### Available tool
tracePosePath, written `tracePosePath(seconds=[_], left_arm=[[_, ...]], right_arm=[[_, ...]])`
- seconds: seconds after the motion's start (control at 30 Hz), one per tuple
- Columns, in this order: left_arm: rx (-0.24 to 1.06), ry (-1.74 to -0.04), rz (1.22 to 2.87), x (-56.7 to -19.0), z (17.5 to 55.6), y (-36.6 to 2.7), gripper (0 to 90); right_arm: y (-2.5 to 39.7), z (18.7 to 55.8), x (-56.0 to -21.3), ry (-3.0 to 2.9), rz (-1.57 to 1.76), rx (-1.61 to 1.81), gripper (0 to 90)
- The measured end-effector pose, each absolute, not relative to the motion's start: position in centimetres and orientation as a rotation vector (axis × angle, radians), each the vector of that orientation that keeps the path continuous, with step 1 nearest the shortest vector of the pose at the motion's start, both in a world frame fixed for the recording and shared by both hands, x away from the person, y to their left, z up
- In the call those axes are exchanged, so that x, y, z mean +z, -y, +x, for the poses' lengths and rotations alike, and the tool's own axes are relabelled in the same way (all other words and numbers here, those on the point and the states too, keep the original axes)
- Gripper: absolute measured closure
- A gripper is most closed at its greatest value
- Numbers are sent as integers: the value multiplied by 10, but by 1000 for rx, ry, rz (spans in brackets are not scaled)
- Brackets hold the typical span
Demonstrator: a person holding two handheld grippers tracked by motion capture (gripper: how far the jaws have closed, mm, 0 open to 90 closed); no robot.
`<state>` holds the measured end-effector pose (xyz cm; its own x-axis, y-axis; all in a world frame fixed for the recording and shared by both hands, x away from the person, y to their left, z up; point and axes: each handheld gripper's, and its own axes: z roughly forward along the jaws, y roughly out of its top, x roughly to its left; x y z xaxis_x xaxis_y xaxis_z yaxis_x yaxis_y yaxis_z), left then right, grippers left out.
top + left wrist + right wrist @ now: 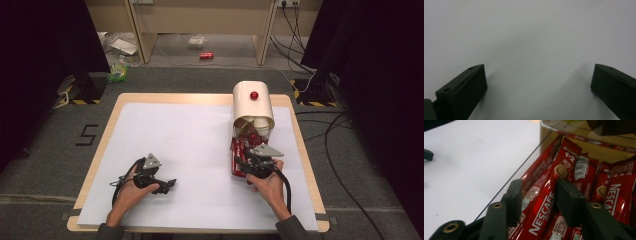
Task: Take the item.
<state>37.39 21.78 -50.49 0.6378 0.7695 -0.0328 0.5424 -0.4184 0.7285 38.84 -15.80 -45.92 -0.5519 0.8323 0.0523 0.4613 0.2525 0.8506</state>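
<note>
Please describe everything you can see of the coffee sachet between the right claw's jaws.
The coffee sachet is a long, glossy red foil stick printed with white NESCAFE lettering, "1+2" and a coffee cup picture. It lies slanted atop other red sachets in a clear tray. The right claw straddles it, one jaw at each long edge; a firm grip cannot be confirmed.

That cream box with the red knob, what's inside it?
Through the open front of the cream box you can see white paper cups and red Nescafe coffee sachets spilling forward in a clear tray. The lid covers whatever lies farther back.
</note>
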Motion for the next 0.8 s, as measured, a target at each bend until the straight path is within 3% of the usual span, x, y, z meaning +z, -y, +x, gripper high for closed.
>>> tracePosePath(seconds=[0.13, 0.4, 0.8], left_arm=[[401, -1019, 2128, -505, 374, -218, 0], [400, -1019, 2128, -505, 374, -218, 0], [400, -1019, 2126, -505, 374, -218, 0]], right_arm=[[162, 388, -458, -2099, 1194, 1267, 703], [166, 386, -457, -2094, 1175, 1261, 805], [176, 380, -445, -2116, 1179, 1301, 848]])
